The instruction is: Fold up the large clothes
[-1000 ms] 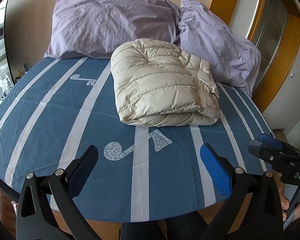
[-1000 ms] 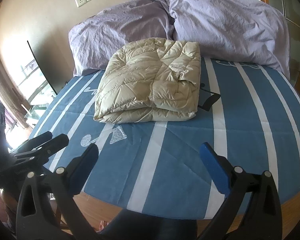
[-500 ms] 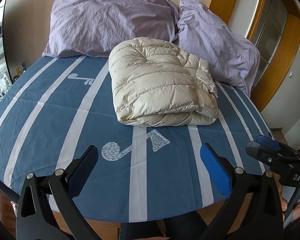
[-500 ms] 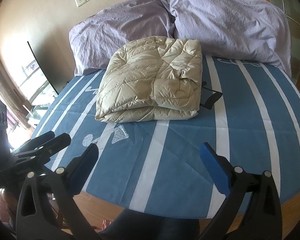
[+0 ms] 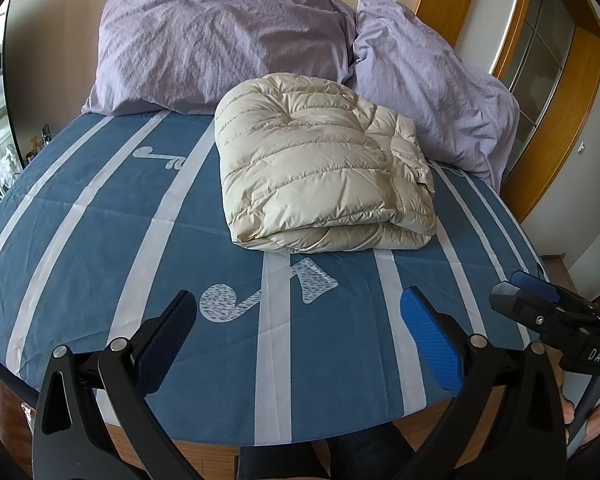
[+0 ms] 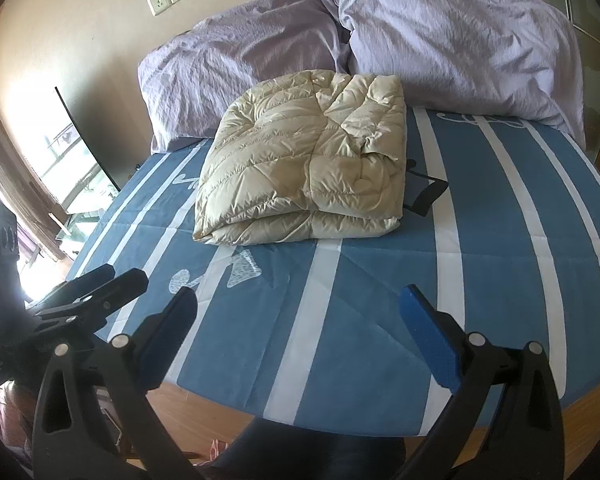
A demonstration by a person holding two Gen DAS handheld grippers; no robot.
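Note:
A cream puffer jacket (image 5: pixel 324 168) (image 6: pixel 308 168) lies folded into a thick rectangular bundle on the blue striped bed cover (image 5: pixel 100 216) (image 6: pixel 500 240), close to the pillows. My left gripper (image 5: pixel 300 320) stands open above the bed's near edge, well short of the jacket, nothing between its fingers. My right gripper (image 6: pixel 300 316) is open too, over the near edge and apart from the jacket. In the left wrist view the right gripper (image 5: pixel 540 304) shows at the right edge; in the right wrist view the left gripper (image 6: pixel 100 284) shows at the left.
Two lilac pillows (image 5: pixel 220 44) (image 6: pixel 460 40) lean against the wall behind the jacket. A wooden door frame (image 5: pixel 556 120) stands to the right of the bed. A window (image 6: pixel 60 160) is at the left. A small black tag (image 6: pixel 426 194) pokes out beside the jacket.
Both views have shifted slightly; the jacket sits a little higher and nearer in frame. The jacket itself has not moved, and both grippers stay open.

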